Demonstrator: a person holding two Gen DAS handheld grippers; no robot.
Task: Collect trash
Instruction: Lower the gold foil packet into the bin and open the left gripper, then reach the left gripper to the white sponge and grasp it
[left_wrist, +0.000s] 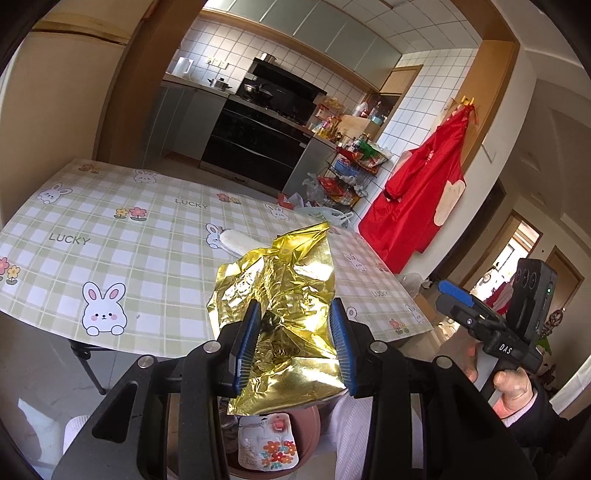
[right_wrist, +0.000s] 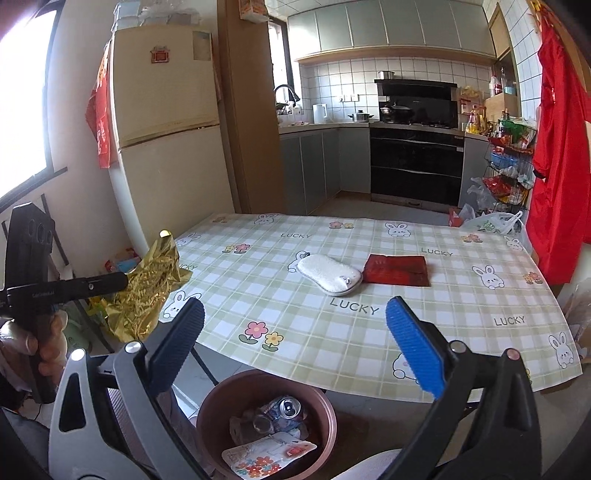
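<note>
Clamping crumpled gold foil wrapper (left_wrist: 280, 314): left gripper (left_wrist: 297, 343) jaws closed on its lower half, most of the sheet sticking out past the tips. Brown trash bin (right_wrist: 207, 413) sits below both sets of jaws, off the bench (right_wrist: 369, 332) edge; crushed can (right_wrist: 288, 408) and flower-print packet (right_wrist: 266, 456) inside. Right gripper (right_wrist: 301, 343) jaws wide apart, holding nothing. Ahead of them on the bench: white sponge pad (right_wrist: 328, 275), touching red packet (right_wrist: 397, 270) on its right.

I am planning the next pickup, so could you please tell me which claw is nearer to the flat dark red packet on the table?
Right. The right claw hangs open at the table's near edge, facing the flat dark red packet. The left claw holds crumpled gold foil off to the left.
</note>
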